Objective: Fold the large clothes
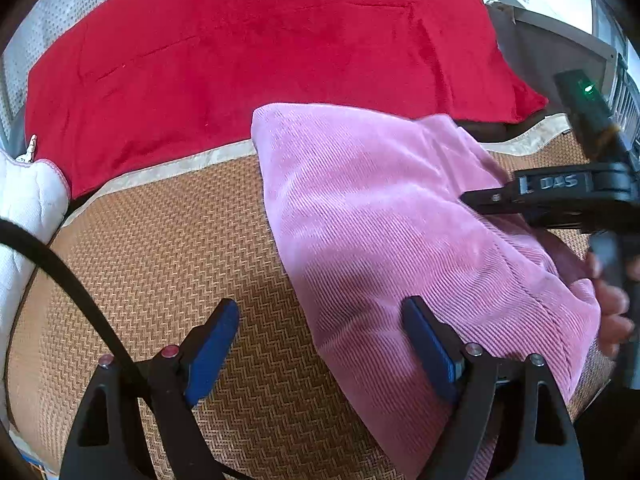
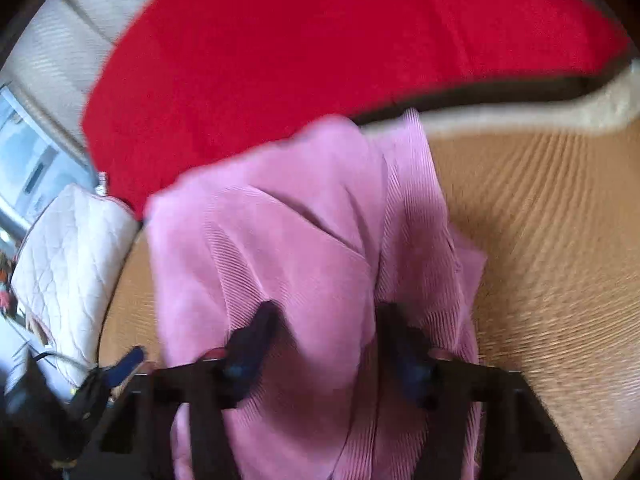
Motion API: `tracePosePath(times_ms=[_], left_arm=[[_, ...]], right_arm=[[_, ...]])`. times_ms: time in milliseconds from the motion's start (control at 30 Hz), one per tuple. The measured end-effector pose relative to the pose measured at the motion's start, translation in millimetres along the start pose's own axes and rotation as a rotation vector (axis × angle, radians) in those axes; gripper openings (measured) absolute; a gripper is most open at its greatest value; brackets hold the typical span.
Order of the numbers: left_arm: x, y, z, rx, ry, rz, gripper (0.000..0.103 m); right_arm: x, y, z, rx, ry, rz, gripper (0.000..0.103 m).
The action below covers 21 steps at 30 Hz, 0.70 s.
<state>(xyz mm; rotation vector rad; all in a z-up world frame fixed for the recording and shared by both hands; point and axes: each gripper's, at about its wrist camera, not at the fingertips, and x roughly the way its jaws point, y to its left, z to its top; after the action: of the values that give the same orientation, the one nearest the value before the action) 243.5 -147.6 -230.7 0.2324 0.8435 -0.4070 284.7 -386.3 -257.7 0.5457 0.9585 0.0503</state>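
A pink corduroy garment (image 1: 384, 216) lies folded on a woven tan mat (image 1: 160, 248). My left gripper (image 1: 320, 314) hangs open and wide over the garment's left edge. One blue pad is above the bare mat, the other above the pink cloth, and nothing is pinched. In the blurred right wrist view my right gripper (image 2: 326, 314) is low over the pink garment (image 2: 280, 248). Its fingers stand apart with a bulge of cloth between them, not squeezed. From the left wrist view the right gripper (image 1: 484, 200) reaches in over the garment's right side, with a hand (image 1: 612, 312) on its handle.
A red plush blanket (image 1: 256, 48) covers the bed beyond the mat's beige border (image 1: 176, 168). A white quilted cushion (image 1: 28, 204) sits at the left edge. A black cable (image 1: 60, 272) crosses in front of the left gripper. Pale furniture (image 1: 552, 44) stands at the far right.
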Motion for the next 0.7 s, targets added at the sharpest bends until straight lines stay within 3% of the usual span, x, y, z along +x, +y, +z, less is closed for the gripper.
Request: tracePosePath(times_ms=[233, 433, 567, 633, 700], left_arm=[[-1, 0, 1, -0.001, -0.001, 0.005, 0.086], [-7, -2, 1, -0.010, -0.001, 0.008, 0.086], [-8, -1, 2, -0.019, 0.005, 0.009, 0.088], [-7, 1, 3, -0.033, 0.017, 0.003, 0.091], [-3, 4, 4, -0.054, 0.030, -0.010, 0.094]], right_arm=[[-2, 17, 4, -0.029, -0.024, -0.016, 0.054], [-34, 8, -7, -0.023, -0.069, 0.014, 0.055], [-64, 13, -20, -0.093, -0.113, 0.009, 0.053], [-66, 17, -28, -0.121, -0.102, 0.000, 0.050], [-51, 16, -35, -0.126, -0.029, -0.010, 0.050]])
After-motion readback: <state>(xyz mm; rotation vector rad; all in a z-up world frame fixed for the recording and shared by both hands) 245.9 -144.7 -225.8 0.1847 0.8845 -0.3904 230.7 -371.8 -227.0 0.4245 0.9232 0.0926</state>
